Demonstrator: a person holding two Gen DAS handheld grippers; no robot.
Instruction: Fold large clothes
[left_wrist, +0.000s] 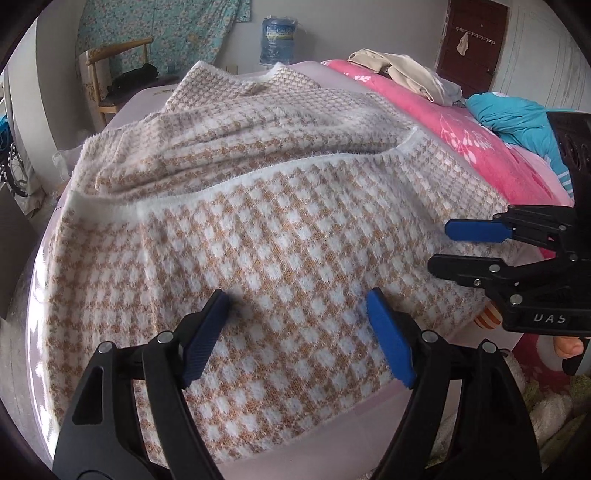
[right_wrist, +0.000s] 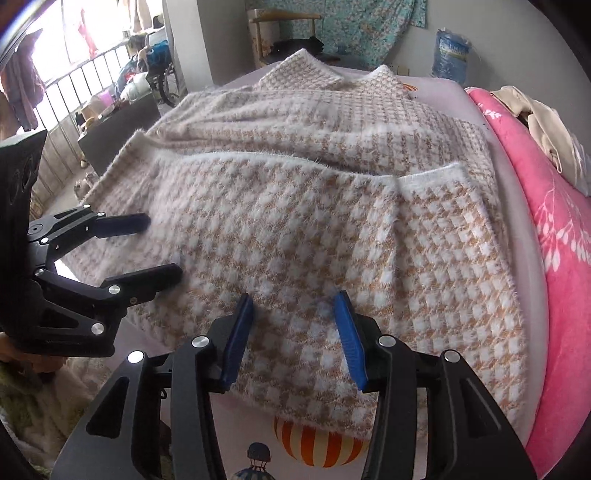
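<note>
The folded sweater (left_wrist: 280, 229) lies on the bed (right_wrist: 517, 206). The left hand-held gripper (left_wrist: 299, 317) and right hand-held gripper (right_wrist: 295, 317) hover wide, empty, over its near hem.

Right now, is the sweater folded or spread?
Partly folded: the sweater has its hem edge doubled over the upper body, sleeves tucked beneath.

Fuzzy tan-and-white houndstooth sweater (left_wrist: 280, 236), lying flat on the pale bed (left_wrist: 33, 317): near hem folded up across the body, white ribbed edge uppermost, neckline toward the far side.
</note>
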